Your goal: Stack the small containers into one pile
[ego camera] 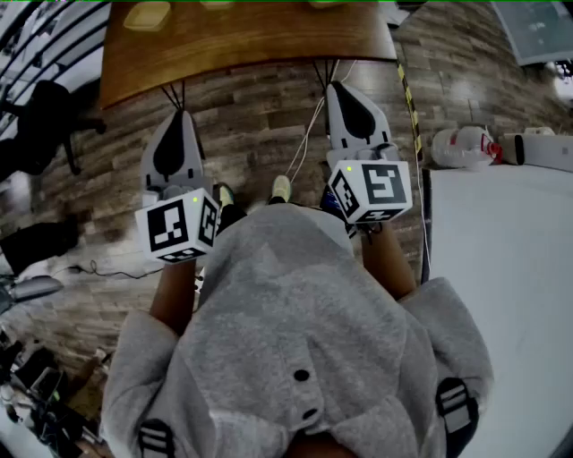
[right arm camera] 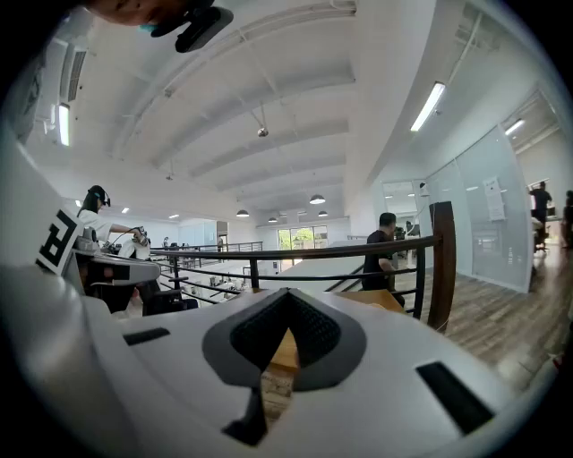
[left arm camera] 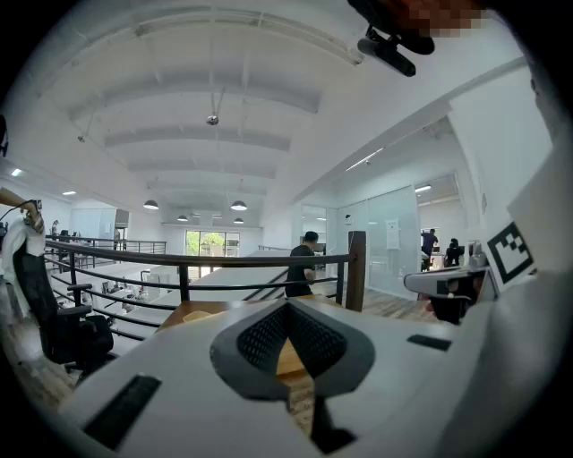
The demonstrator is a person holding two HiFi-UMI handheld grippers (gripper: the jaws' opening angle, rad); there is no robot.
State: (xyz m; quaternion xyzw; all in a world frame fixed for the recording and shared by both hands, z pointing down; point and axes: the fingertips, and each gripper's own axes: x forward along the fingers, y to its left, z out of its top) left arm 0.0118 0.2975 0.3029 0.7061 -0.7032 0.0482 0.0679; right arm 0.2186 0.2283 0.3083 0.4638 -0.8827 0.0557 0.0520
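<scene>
**A:** Containers [ego camera: 148, 15], location?
**B:** Far part of the desk [ego camera: 242, 49]. They are pale and shallow: one sits at the far left, the others are cut off by the frame edge. All are well apart from both grippers.
**A:** Handling?
**B:** My judgement: light, thin-walled, likely slick and a bit flexible. Pinch one wall at the rim, gently.
**A:** Fingers?
**B:** Left gripper [ego camera: 176, 114]: fingers [left arm camera: 260, 340] together, nothing between them. Right gripper [ego camera: 340, 88]: the same, tips meeting and empty. Both are over the floor, short of the desk.
</scene>
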